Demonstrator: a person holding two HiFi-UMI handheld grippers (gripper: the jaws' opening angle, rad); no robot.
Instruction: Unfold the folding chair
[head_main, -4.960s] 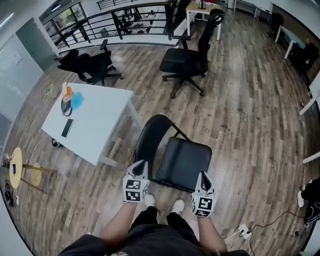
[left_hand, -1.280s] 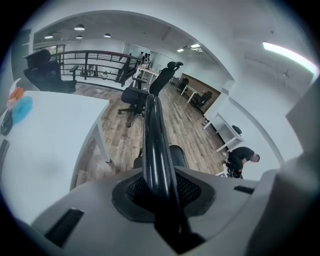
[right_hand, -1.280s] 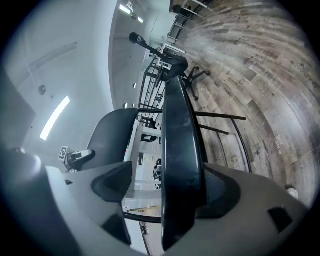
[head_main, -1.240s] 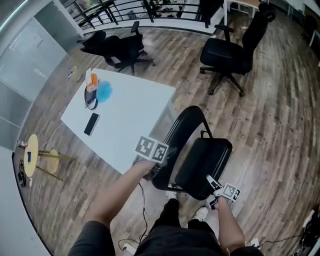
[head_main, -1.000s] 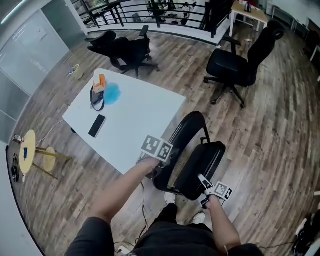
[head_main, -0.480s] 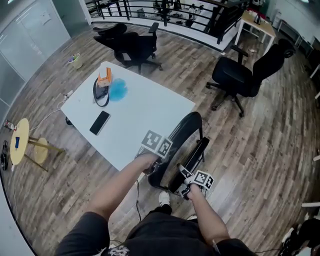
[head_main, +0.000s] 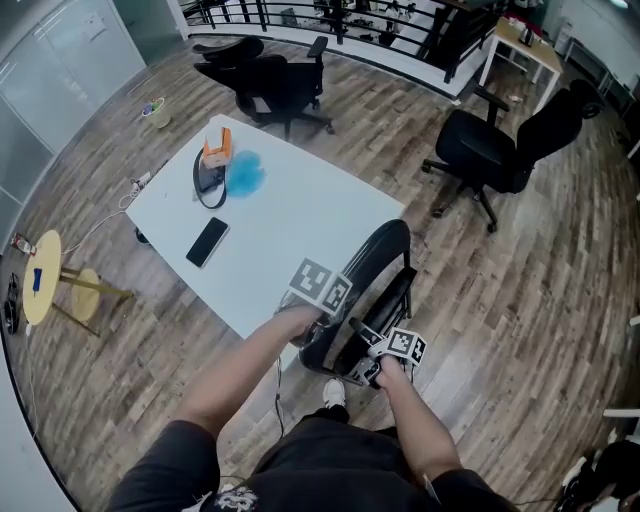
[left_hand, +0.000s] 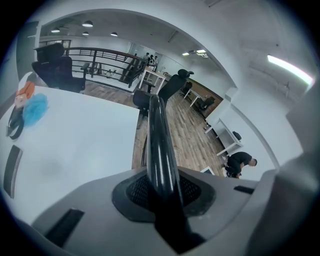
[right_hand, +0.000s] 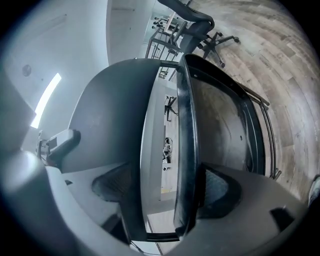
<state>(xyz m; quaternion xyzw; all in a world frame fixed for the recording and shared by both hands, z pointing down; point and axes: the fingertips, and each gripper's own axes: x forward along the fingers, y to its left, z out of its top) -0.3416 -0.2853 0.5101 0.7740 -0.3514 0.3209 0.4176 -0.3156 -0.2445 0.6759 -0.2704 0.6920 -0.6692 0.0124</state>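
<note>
The black folding chair (head_main: 378, 252) stands on the wood floor against the white table's near corner, its seat swung up almost flat against the back. My left gripper (head_main: 320, 322) is shut on the back's glossy black frame tube (left_hand: 159, 145), which runs up between its pads (left_hand: 192, 187). My right gripper (head_main: 362, 338) holds the seat's front rim (right_hand: 187, 140). That rim lies against the right pad (right_hand: 220, 187), and the grey back panel (right_hand: 115, 120) stands close at the other pad. A narrow gap shows between seat and back.
The white table (head_main: 300, 225) to the chair's left carries a phone (head_main: 208, 241), a blue cloth (head_main: 243, 175), an orange box (head_main: 216, 147) and a black cable. Two office chairs (head_main: 500, 140) (head_main: 270, 75) stand farther off. A yellow stool (head_main: 40, 290) is at far left. My shoe (head_main: 335, 392) is under the chair.
The seat has swung up from half open to nearly flat against the back. My right gripper moved up and left with the seat rim. My left gripper kept its hold on the frame tube.
</note>
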